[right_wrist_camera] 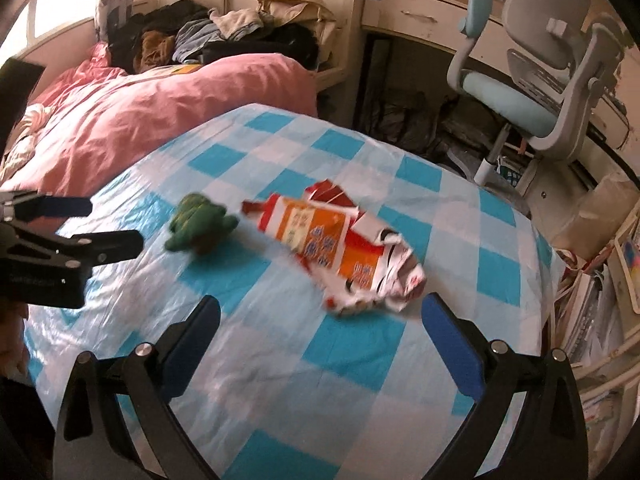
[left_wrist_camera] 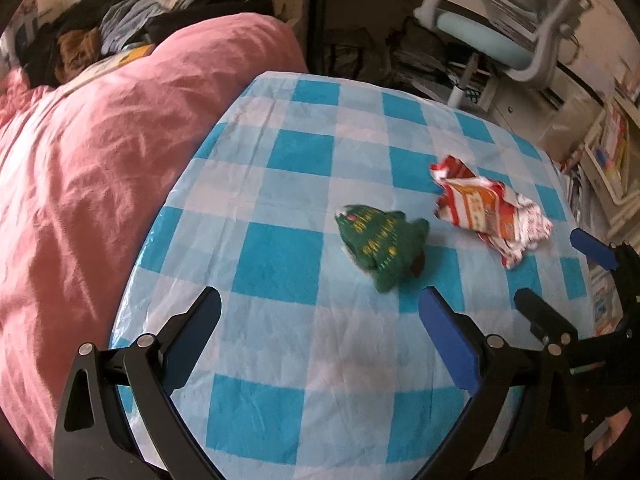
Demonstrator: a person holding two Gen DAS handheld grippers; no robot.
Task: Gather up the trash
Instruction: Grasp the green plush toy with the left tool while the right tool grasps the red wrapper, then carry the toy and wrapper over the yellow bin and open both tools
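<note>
Grippers hover side by side above the table (left_wrist_camera: pixel 280 420), both tipped down toward its checked cloth. The left gripper (left_wrist_camera: pixel 320 304) has its black jaws spread wide with nothing between them; its inner pads are blue. The right gripper (right_wrist_camera: pixel 320 308) is likewise spread wide and holds nothing, its right fingertip (right_wrist_camera: pixel 434 308) just beside the near end of the red wrapper (right_wrist_camera: pixel 340 248).

The red wrapper is a crumpled, flattened bag of thin printed plastic, red, orange and white, lying toward the right side of the table. The green wrapper (left_wrist_camera: pixel 380 244) is a smaller, scrunched lump, dark green with yellow print, resting near the table's middle, to the left of the red one and apart from it.

The table's cover is a thin, wrinkled, glossy sheet in blue and white squares. A pink quilt (left_wrist_camera: pixel 80 200), soft and creased, lies on the bed beyond the table's left edge. A pale blue and grey chair (right_wrist_camera: pixel 532 92) stands past the table's far right corner.
</note>
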